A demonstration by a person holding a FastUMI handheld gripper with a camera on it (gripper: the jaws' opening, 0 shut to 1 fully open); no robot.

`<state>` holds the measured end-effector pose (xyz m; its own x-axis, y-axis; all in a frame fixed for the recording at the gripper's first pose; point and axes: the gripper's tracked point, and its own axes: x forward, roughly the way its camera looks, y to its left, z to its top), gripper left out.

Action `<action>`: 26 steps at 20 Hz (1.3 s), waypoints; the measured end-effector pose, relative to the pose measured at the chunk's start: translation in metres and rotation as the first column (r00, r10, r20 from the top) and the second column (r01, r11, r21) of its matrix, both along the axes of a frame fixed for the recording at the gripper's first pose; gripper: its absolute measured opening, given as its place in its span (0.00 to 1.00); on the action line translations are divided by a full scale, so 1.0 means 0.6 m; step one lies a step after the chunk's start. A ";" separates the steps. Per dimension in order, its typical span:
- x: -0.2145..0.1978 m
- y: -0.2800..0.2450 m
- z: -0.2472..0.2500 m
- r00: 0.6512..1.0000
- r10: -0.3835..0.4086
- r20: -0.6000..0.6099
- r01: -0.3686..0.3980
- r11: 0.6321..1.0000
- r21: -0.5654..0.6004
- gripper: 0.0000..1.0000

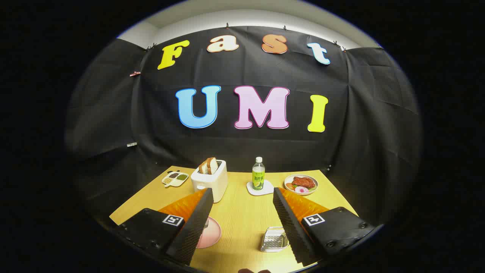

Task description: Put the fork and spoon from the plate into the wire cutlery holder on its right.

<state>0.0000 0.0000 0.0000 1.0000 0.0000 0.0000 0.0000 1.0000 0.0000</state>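
The gripper (pixel 242 220) hangs above the near part of the desk (pixel 242 216), its jaws spread wide apart with nothing between them but bare wood, so it is released and carrying nothing.

Nearest, half hidden behind the left finger, lies a pink plate (pixel 213 233). A thin shiny bit at its edge, just beside the finger, may be the handle of a piece of cutlery (pixel 207 223), but the fork and spoon cannot be told apart or counted from here; most of the plate is covered by the finger. To the right of the plate, tucked against the right finger, sits the wire cutlery holder (pixel 273 239). The part of it that shows looks empty, though its right side is hidden.

By that reading, the task seems barely begun: nothing is in the holder as far as can be seen, nothing is in the jaws, and both pieces are probably left to move.

Further back stand one white toaster (pixel 212 181) with two slices of bread (pixel 209 165) in it, and one green-labelled bottle (pixel 258 175) on one white coaster (pixel 260 189). At the far edge are one small divided dish (pixel 175 178) of sauces to the left and one plate of food (pixel 301 184) to the right.
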 end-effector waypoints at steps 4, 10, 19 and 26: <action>-0.003 -0.003 0.005 1.000 -0.012 0.007 0.012 1.000 -0.004 0.98; -0.001 0.007 0.005 1.000 -0.005 0.004 0.005 1.000 -0.005 0.99; 0.007 0.037 -0.015 0.999 0.042 -0.034 -0.043 0.999 -0.005 0.98; 0.046 0.110 -0.075 0.980 0.139 -0.142 -0.140 0.990 0.005 0.98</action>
<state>0.0274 0.0660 -0.0453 0.9800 0.1394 -0.1420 -0.1401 0.9901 0.0053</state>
